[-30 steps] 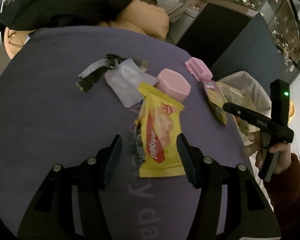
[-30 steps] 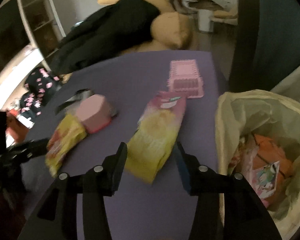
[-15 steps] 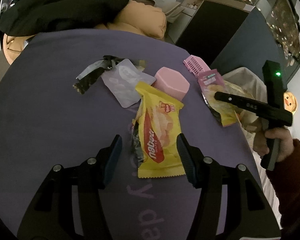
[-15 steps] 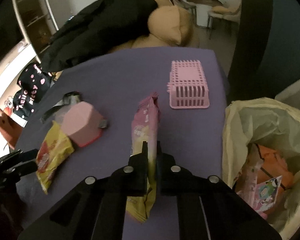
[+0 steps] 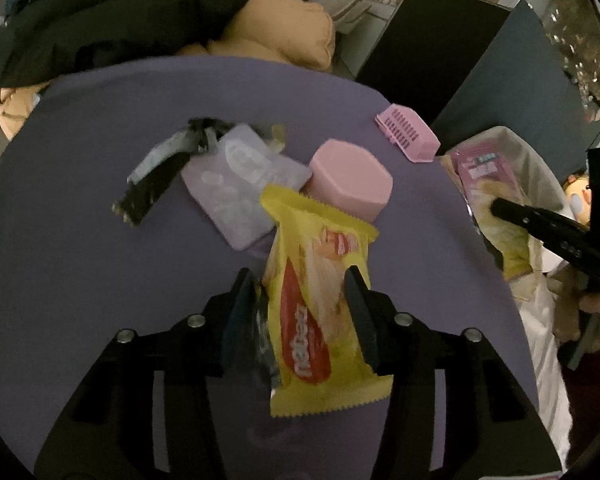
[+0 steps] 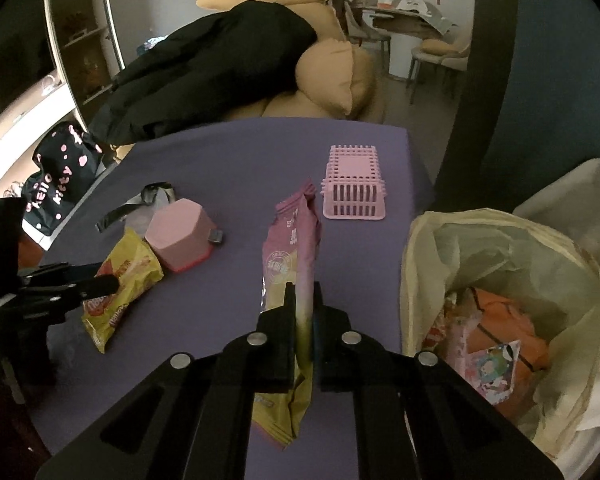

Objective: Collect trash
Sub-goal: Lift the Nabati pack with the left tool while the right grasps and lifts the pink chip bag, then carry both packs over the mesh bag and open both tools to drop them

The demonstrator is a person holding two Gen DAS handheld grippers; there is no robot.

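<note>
A yellow snack wrapper (image 5: 312,320) lies on the purple table (image 5: 80,240) between the jaws of my left gripper (image 5: 298,272), which are closing around it. A small dark wrapper (image 5: 260,336) lies against its left side by the left finger. My right gripper (image 6: 304,286) is shut on a pink and yellow snack packet (image 6: 292,240) and holds it on edge above the table. To the right of that packet is the open trash bag (image 6: 500,248), with several wrappers inside. In the left wrist view the packet (image 5: 484,176) hangs at the bag's rim (image 5: 540,172).
A pink hexagonal box (image 5: 352,184), a clear pouch (image 5: 236,188) and a black strip wrapper (image 5: 152,176) lie behind the yellow wrapper. A pink basket (image 6: 354,188) stands upside down at the far right. A sofa with a black coat (image 6: 204,60) sits behind the table.
My right gripper shut on the pink packet and lifted it off the table toward the bag. My left gripper moved forward over the yellow wrapper and its jaws narrowed.
</note>
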